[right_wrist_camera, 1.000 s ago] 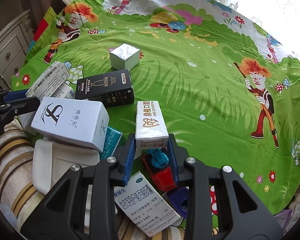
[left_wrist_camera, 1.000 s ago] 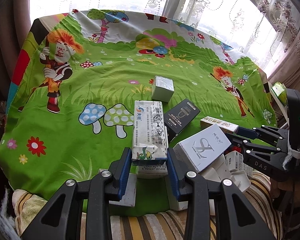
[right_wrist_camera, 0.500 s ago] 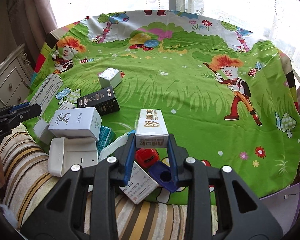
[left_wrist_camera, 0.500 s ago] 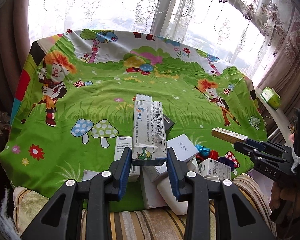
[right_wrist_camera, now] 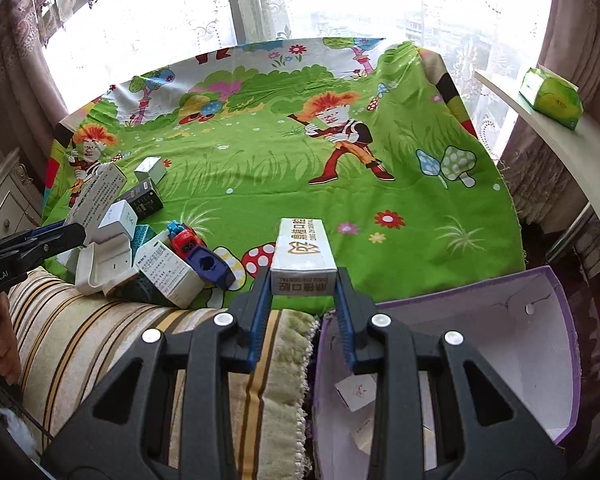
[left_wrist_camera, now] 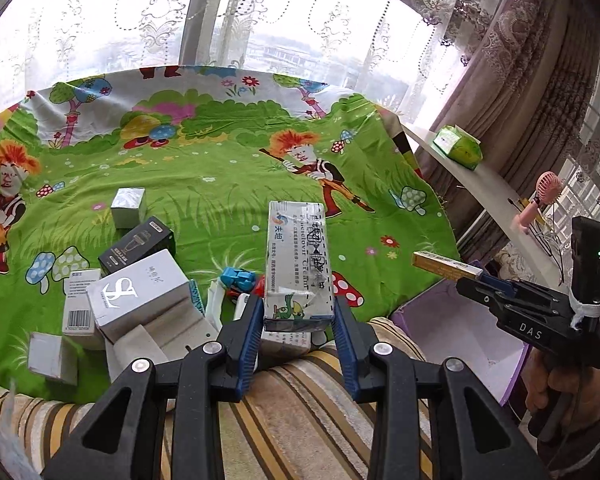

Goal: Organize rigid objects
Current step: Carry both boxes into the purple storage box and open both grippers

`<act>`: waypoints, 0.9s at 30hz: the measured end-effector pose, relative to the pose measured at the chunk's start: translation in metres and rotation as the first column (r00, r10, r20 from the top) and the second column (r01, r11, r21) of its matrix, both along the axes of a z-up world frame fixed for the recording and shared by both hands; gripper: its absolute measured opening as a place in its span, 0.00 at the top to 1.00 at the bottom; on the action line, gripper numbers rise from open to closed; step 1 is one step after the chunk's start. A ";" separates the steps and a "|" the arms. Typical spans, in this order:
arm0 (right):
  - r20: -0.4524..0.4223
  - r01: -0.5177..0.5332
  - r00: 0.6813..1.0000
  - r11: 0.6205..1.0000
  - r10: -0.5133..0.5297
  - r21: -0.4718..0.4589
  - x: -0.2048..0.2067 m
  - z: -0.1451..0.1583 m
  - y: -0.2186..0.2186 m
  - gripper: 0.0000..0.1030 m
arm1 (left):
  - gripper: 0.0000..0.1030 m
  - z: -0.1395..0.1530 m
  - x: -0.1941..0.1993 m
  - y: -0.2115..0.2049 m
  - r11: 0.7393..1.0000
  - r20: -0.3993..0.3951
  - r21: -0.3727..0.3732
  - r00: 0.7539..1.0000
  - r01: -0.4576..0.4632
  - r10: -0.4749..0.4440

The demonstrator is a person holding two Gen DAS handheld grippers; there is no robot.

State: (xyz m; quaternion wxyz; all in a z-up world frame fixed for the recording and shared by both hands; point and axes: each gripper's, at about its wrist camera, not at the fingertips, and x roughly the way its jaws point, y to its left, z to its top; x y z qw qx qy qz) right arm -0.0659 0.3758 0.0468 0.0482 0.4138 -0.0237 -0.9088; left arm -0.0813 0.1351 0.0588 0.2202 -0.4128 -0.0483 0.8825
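My left gripper point(left_wrist_camera: 298, 320) is shut on a long white medicine box point(left_wrist_camera: 298, 256) with blue print, held in the air above the near edge of the pile. My right gripper point(right_wrist_camera: 303, 292) is shut on a white box with a gold logo point(right_wrist_camera: 304, 250), held above the green cartoon cloth point(right_wrist_camera: 340, 184) just left of an open purple box point(right_wrist_camera: 500, 320) with a white inside. The left wrist view shows the right gripper point(left_wrist_camera: 476, 280) with its slim box point(left_wrist_camera: 440, 265) over the purple box point(left_wrist_camera: 452, 332). The left gripper point(right_wrist_camera: 60, 236) appears at the left of the right wrist view.
A pile lies on the cloth's near left: a white box with an S logo point(left_wrist_camera: 140, 292), a black box point(left_wrist_camera: 138, 244), a silver cube point(left_wrist_camera: 128, 206), a red and blue toy point(right_wrist_camera: 184, 240). A striped blanket point(left_wrist_camera: 300, 400) lies in front. A sill holds a green tissue pack point(left_wrist_camera: 458, 148) and a pink fan point(left_wrist_camera: 544, 196).
Both grippers have lifted and swung to the right with their boxes still held. The pile has slid to the left of each view, and the purple box has come into sight.
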 end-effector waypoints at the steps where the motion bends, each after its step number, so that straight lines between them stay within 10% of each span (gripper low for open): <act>1: -0.001 0.023 1.000 1.000 -0.023 0.000 0.006 -0.001 0.011 0.66 | 0.65 0.000 0.002 0.010 1.000 0.005 0.000 1.000 0.023 -0.023; 18: 0.081 0.272 0.960 0.961 -0.267 -0.049 0.055 -0.041 0.117 0.66 | 0.65 -0.017 0.022 0.152 0.940 0.099 -0.030 0.937 0.339 -0.335; 27: 0.152 0.255 0.958 0.965 -0.245 -0.054 0.051 -0.062 0.115 0.65 | 0.59 -0.031 0.014 0.159 0.944 0.158 -0.012 0.933 0.330 -0.324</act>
